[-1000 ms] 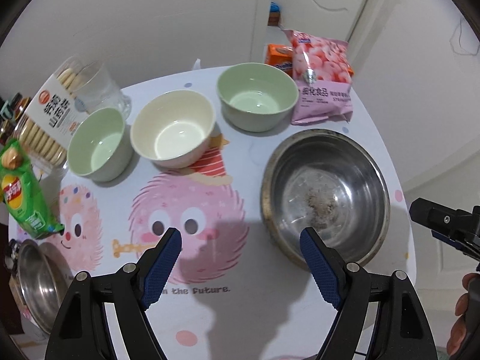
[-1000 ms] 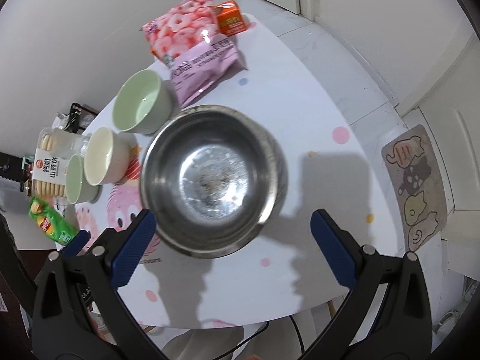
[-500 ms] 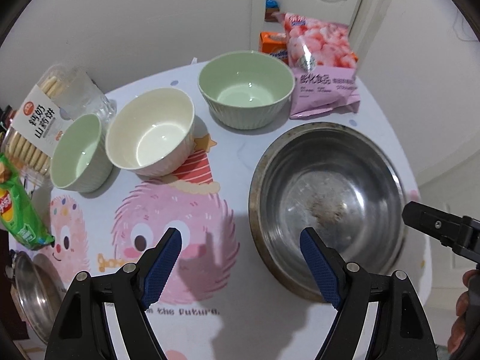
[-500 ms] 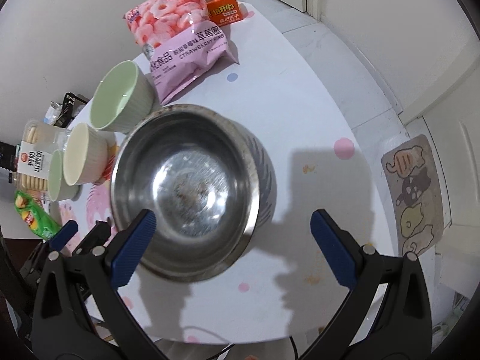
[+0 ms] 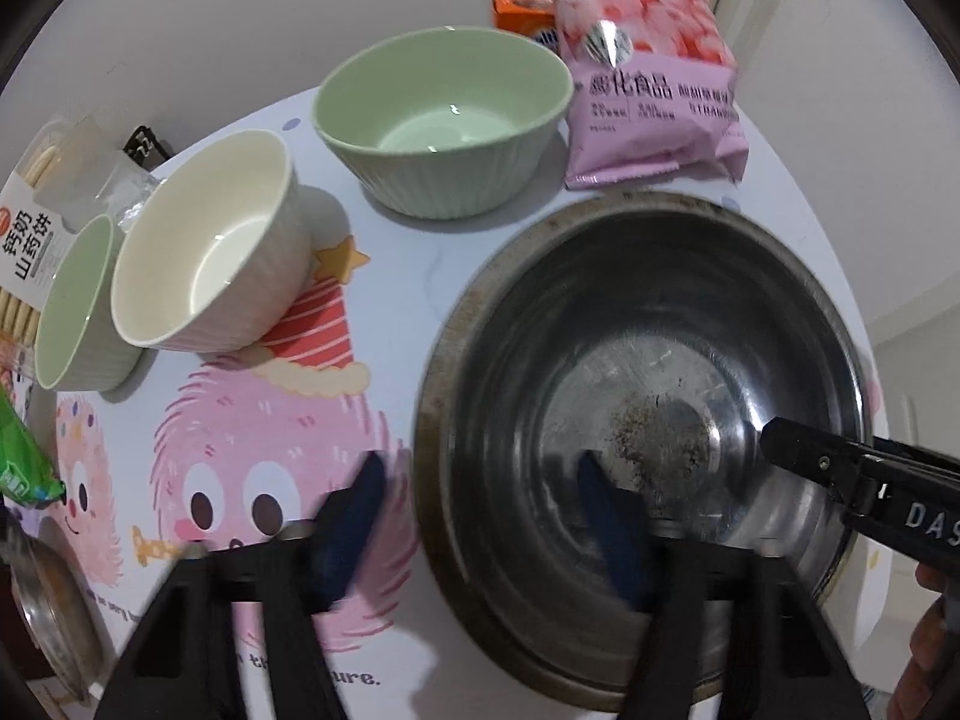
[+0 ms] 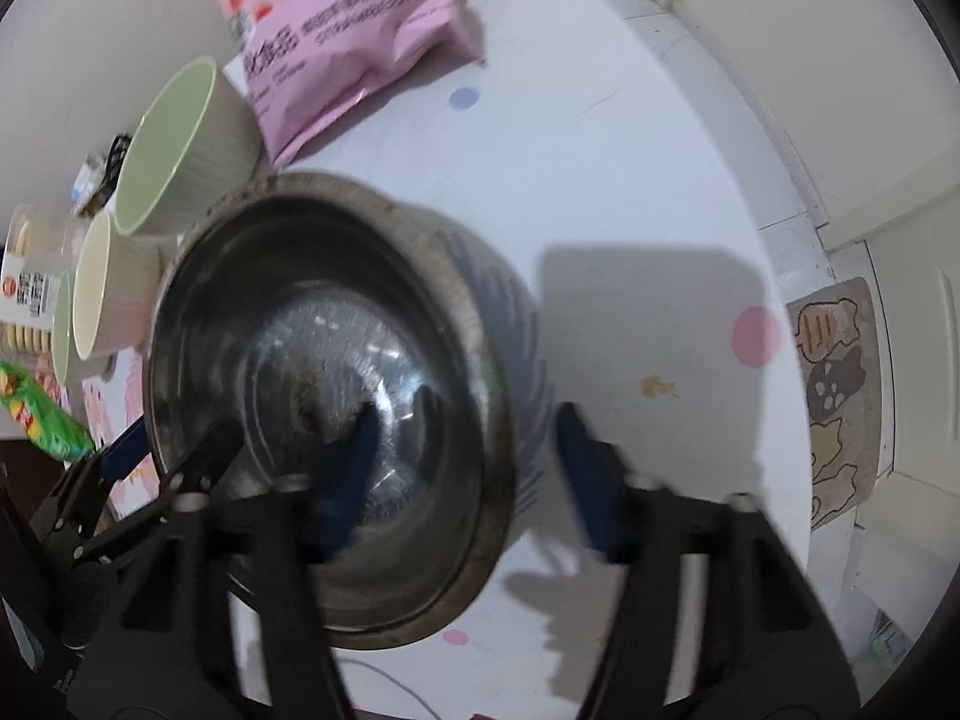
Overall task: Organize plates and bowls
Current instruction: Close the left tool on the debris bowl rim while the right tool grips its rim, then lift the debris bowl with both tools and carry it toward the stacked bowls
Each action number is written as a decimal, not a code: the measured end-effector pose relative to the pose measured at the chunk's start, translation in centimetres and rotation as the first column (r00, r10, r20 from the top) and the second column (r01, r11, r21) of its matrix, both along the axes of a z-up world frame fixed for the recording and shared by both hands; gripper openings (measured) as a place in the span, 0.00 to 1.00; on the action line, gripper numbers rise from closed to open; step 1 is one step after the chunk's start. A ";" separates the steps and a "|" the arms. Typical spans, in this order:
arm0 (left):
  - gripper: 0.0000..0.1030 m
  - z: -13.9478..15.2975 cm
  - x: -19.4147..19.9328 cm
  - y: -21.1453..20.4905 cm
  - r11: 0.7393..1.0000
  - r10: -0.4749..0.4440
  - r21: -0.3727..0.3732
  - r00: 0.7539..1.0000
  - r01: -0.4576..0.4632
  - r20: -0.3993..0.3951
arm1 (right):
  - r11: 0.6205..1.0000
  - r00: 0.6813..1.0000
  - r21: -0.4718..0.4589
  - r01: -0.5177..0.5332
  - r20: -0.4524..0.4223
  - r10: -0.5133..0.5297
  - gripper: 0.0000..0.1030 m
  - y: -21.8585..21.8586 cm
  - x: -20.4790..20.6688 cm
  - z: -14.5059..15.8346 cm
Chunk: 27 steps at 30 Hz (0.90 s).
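A big steel bowl (image 5: 648,396) stands on the white table's right side; it also shows in the right wrist view (image 6: 324,396). My left gripper (image 5: 486,516) straddles its near left rim, one blue finger inside, one outside, still apart. My right gripper (image 6: 468,456) straddles its right rim the same way, partly closed. A large green bowl (image 5: 444,120), a cream bowl (image 5: 204,258) and a small green bowl (image 5: 72,306) stand in a row at the back left.
A pink snack bag (image 5: 648,72) and an orange carton (image 5: 522,9) lie at the back. A biscuit pack (image 5: 30,228), a green chip bag (image 5: 24,450) and a steel lid (image 5: 54,600) sit at the left. The table edge (image 6: 798,360) is right, above a floor mat (image 6: 840,396).
Both grippers have moved down and forward onto the steel bowl's rim, and their jaws have narrowed around it. The bowl stands where it was.
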<state>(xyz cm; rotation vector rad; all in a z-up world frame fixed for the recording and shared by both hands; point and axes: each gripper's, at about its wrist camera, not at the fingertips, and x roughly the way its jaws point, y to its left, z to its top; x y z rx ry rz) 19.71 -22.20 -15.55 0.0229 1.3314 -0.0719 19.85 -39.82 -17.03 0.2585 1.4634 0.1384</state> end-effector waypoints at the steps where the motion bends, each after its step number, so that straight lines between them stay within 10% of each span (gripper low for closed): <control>1: 0.42 -0.2 0.0 -0.3 1.000 -0.022 0.000 1.000 0.022 -0.015 | 1.000 1.000 -0.012 -0.009 -0.002 0.009 0.33 0.1 0.0 -0.1; 9: 0.30 -0.7 0.1 -0.5 0.999 -0.001 0.046 1.000 0.001 -0.013 | 0.999 1.000 -0.020 -0.026 0.017 0.027 0.13 -0.4 -0.2 0.5; 27: 0.27 2.1 -2.4 1.8 0.999 0.041 -0.005 0.998 -0.041 0.038 | 0.997 0.994 -0.008 -0.071 0.087 0.071 0.12 1.7 -0.2 3.7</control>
